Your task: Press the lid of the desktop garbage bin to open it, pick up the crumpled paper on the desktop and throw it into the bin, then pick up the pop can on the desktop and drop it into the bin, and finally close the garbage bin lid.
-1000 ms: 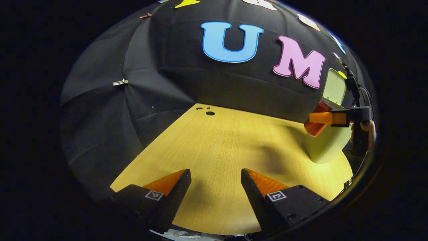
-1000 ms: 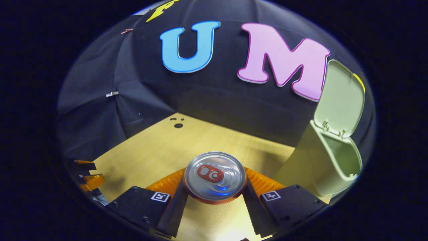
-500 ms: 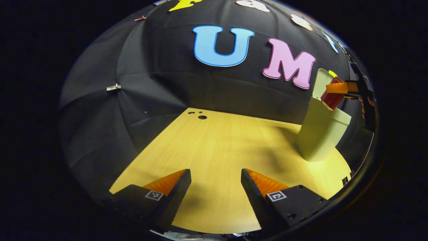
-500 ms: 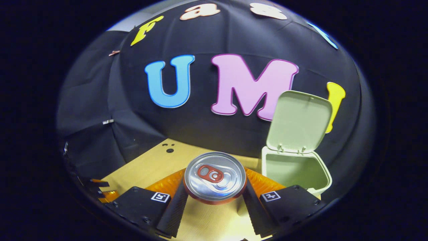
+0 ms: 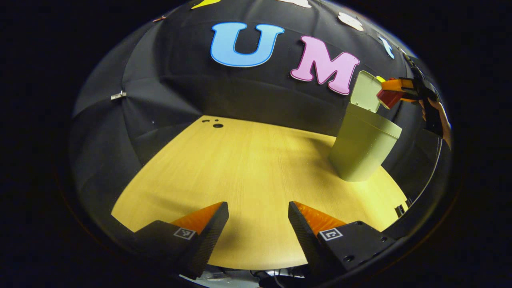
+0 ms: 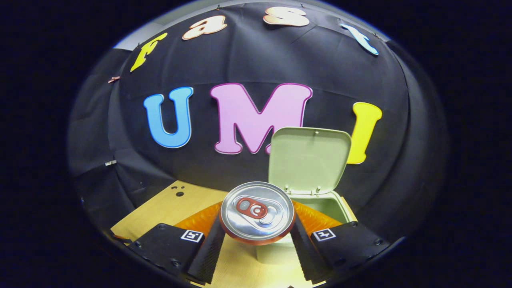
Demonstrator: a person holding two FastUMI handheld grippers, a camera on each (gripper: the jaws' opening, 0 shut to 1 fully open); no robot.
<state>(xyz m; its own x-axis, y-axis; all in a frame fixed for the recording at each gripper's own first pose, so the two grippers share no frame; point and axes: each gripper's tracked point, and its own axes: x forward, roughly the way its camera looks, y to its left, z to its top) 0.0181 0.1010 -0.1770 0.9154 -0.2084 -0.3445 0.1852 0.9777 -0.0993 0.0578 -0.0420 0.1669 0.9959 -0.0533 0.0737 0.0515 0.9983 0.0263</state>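
Note:
The pale green garbage bin [image 5: 362, 148] stands on the wooden table at the far right, its lid [image 6: 309, 160] tipped up and back. My right gripper [image 6: 257, 236] is shut on the red pop can [image 6: 257, 212], whose silver top faces the camera. In the left gripper view that can [image 5: 388, 98] hangs in the air above the bin's open mouth, held by the right gripper [image 5: 400, 89] with a hand [image 5: 442, 120] behind it. The bin's opening [image 6: 322, 202] lies just behind the can. My left gripper [image 5: 258, 230] is open above the table's near edge, holding nothing.
The wooden table [image 5: 248, 168] stretches between my left gripper and the bin. Small dark holes [image 5: 218, 125] mark its far left corner. Black cloth walls close off the back and left side.
My right gripper has carried the can up and over toward the bin, so the bin's opening now sits right behind the can. The left gripper has shifted only slightly and stays open.

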